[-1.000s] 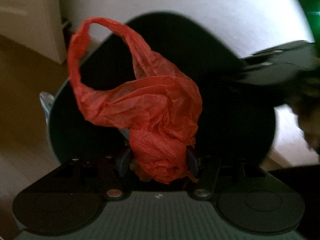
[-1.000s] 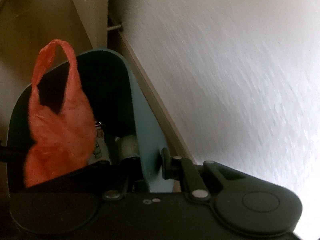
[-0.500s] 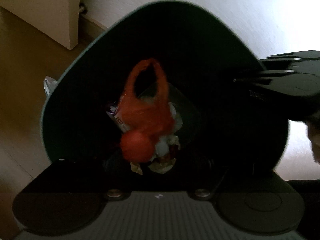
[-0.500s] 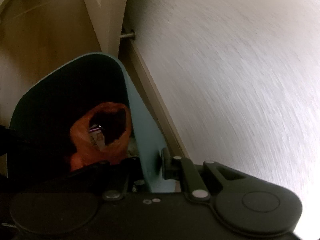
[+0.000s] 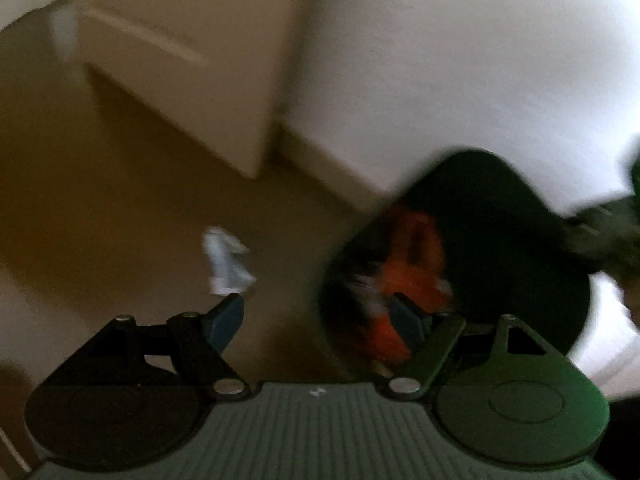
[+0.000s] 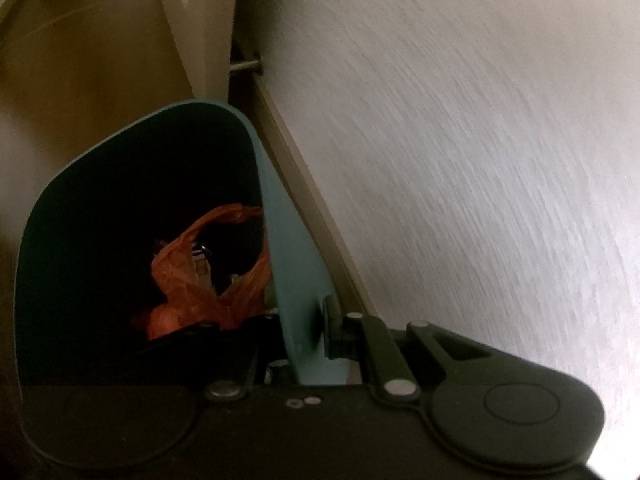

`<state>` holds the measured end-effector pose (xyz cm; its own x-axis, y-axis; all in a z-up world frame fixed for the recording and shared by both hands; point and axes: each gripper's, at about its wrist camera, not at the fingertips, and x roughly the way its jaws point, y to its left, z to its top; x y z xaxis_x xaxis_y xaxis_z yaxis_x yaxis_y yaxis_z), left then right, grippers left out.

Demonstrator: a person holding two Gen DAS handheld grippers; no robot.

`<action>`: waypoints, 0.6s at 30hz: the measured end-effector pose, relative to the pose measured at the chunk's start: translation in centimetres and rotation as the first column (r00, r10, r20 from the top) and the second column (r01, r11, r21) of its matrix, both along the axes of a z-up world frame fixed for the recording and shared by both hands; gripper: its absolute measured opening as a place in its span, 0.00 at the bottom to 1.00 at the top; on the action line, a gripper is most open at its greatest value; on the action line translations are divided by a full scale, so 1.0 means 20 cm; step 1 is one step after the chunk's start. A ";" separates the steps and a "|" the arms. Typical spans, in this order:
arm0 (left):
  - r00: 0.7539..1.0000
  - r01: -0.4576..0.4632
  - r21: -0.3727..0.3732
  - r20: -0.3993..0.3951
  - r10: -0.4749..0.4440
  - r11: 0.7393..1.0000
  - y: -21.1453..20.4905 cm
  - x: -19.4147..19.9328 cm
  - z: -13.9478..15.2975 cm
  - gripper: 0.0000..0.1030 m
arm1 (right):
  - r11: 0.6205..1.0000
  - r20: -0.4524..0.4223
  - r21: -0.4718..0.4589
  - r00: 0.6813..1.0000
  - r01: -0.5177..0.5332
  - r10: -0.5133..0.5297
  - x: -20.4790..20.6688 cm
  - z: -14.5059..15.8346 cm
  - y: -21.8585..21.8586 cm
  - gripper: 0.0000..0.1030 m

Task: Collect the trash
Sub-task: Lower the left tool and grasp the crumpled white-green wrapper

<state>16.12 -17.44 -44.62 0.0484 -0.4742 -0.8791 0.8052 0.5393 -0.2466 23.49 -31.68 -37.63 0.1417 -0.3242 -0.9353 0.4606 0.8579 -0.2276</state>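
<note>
A tan floor [image 5: 120, 208] meets a white wall [image 5: 460, 80] beside a cream door [image 5: 180, 60]. The orange plastic bag [image 6: 208, 280] lies crumpled inside the dark teal bin [image 6: 280, 240], its loop handle flopped open over other scraps. A second ago I had that bag pinched in my left gripper [image 5: 320, 316] above the bin; now those fingers are spread wide and carry nothing, turned partly away from the bin toward a crumpled white scrap [image 5: 228, 260] on the floor. My right gripper [image 6: 304, 344] is clamped on the bin's wall, as before.
</note>
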 end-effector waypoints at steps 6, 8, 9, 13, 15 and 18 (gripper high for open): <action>0.991 -0.129 0.115 0.051 0.124 0.985 -0.15 0.25 -0.30 0.78 | 0.998 -0.011 0.029 0.999 0.047 -0.046 -0.06 0.00 -0.08 0.08; 0.990 -0.140 0.152 0.043 0.135 0.978 -0.22 0.31 -0.42 0.78 | 0.997 -0.011 0.039 0.997 0.074 -0.074 -0.10 0.00 -0.12 0.08; 0.990 -0.139 0.163 0.034 0.136 0.977 -0.25 0.33 -0.48 0.78 | 0.996 -0.014 0.040 0.997 0.082 -0.081 -0.12 0.01 -0.13 0.08; 0.989 -0.143 0.235 -0.003 0.148 0.961 -0.38 0.36 -0.78 0.78 | 0.990 -0.035 0.043 0.991 0.132 -0.131 -0.19 -0.01 -0.18 0.08; 0.990 -0.142 0.281 0.013 0.144 0.949 -0.44 0.34 -0.93 0.78 | 0.988 -0.047 0.048 0.988 0.146 -0.144 -0.22 -0.02 -0.20 0.09; 0.986 -0.162 0.338 0.014 0.167 0.927 -0.49 0.36 -1.11 0.78 | 0.986 -0.063 0.051 0.986 0.158 -0.155 -0.25 -0.05 -0.21 0.10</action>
<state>23.42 -27.25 -66.73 0.0861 -0.1365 -0.9869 0.6956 0.7174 -0.0385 18.50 -35.85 -38.57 0.0379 -0.2851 -0.9577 0.5773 0.7886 -0.2119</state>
